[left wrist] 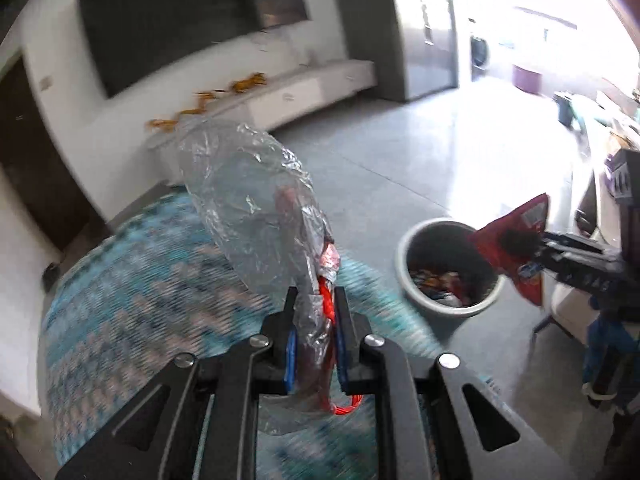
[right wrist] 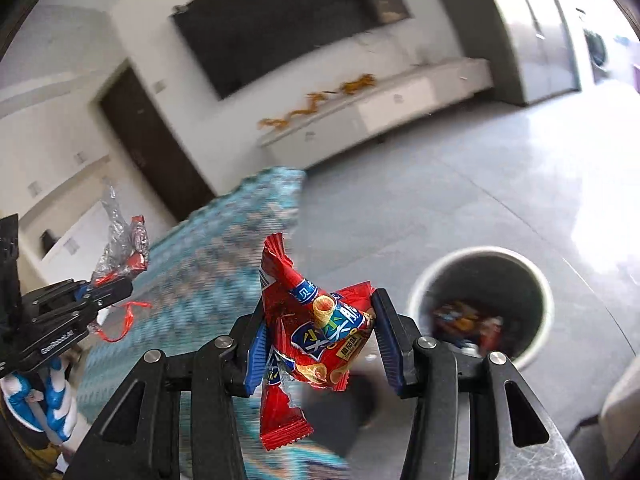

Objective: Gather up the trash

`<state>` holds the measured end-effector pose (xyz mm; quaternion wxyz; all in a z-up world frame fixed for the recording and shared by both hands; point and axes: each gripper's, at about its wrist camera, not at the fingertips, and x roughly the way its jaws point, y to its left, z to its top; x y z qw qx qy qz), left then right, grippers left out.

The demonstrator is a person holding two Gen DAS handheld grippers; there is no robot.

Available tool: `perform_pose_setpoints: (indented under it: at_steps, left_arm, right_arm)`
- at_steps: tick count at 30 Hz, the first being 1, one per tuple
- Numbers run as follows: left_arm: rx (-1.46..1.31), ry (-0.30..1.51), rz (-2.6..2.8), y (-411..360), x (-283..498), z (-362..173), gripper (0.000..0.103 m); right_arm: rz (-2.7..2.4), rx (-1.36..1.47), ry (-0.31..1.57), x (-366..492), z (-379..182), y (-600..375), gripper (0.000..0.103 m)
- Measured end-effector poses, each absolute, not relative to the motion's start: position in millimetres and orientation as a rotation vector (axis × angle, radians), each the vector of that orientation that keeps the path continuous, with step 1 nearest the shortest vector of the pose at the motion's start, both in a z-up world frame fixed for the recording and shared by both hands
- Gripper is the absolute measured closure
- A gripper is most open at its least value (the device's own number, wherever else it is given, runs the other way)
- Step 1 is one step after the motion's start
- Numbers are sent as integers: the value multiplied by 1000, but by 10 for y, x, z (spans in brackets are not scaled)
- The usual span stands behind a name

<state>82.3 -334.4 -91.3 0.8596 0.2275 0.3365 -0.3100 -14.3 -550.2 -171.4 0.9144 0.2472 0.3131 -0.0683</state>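
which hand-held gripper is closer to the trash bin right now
Right. The right hand-held gripper, holding a red snack packet, reaches beside the trash bin rim. The left hand-held gripper, holding a clear plastic bag, is farther back over the rug.

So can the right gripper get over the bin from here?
Probably yes: the bin stands open-topped on bare floor, nothing between it and the right gripper, whose jaws hold a red snack wrapper.

A crinkled clear plastic bag [left wrist: 248, 200] and a glossy red foil snack wrapper [right wrist: 320, 332] contrast with the woven rug [left wrist: 132, 264] and polished stone floor [left wrist: 400, 152].
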Motion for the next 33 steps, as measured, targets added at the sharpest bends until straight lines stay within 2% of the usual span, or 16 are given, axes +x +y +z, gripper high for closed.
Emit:
perform_pose_setpoints:
  at_steps: [10, 19, 20, 22, 23, 24, 33]
  left_arm:
    - [474, 888, -873, -4813, 1098, -1470, 87]
    - [436, 1030, -982, -5474, 1319, -1902, 86]
    - [418, 1054, -994, -5503, 1354, -1935, 83]
    - [381, 1100, -1011, -5549, 1443, -1995, 68]
    - [372, 1111, -1014, -5560, 1470, -2016, 53]
    - [364, 1114, -1019, -5558, 1486, -2027, 45]
    - [328, 1098, -1027, -5468, 1488, -1954, 44]
  right_arm:
    - [-301, 507, 747, 209, -2366, -6415, 56]
    - [-386, 551, 824, 424, -2902, -6891, 49]
    - [-387, 559, 828, 436, -2942, -6917, 46]
    - [-400, 558, 846, 460, -3009, -6947, 45]
    - [-401, 559, 852, 458, -3035, -6950, 45]
    - [-399, 561, 853, 440, -3047, -6946, 43]
    - [-419, 548, 863, 376, -3031, -6831, 36]
